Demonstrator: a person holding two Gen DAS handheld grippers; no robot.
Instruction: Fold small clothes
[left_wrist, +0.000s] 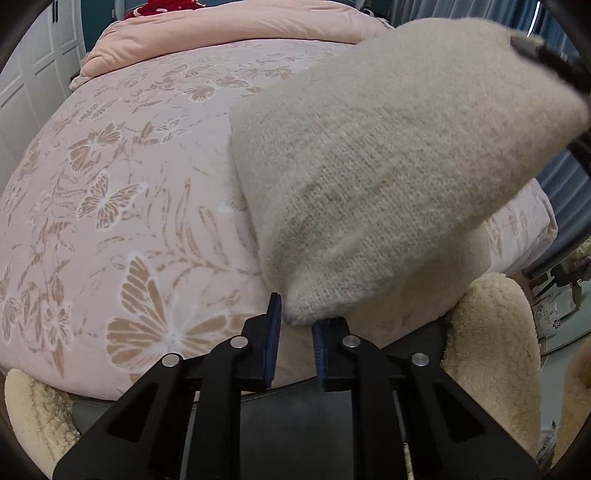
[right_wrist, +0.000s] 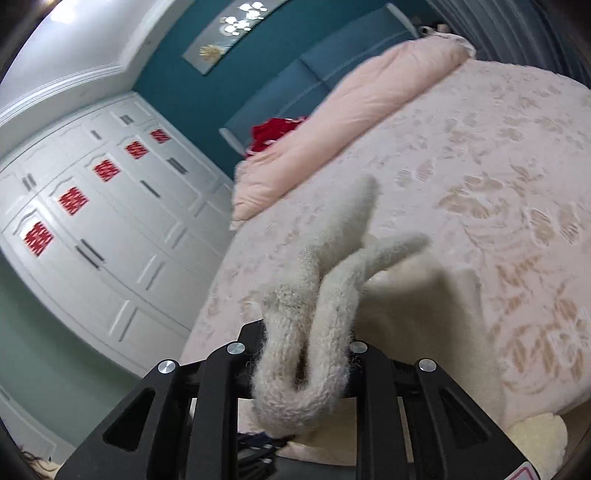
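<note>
A cream fuzzy knit garment (left_wrist: 388, 166) hangs stretched in the air over the bed, from lower middle to upper right in the left wrist view. My left gripper (left_wrist: 296, 319) holds its lower corner between blue pads, with a visible gap between the jaws. The right gripper's tip (left_wrist: 532, 46) shows at the garment's far upper corner. In the right wrist view my right gripper (right_wrist: 306, 339) is shut on a bunched fold of the same knit (right_wrist: 314, 317), which covers the fingertips.
The bed has a pink butterfly-print cover (left_wrist: 122, 192) and a plain pink duvet (left_wrist: 221, 29) at the head. A cream fleece item (left_wrist: 491, 332) lies at the bed's near edge. White wardrobes (right_wrist: 92, 221) stand left of the bed.
</note>
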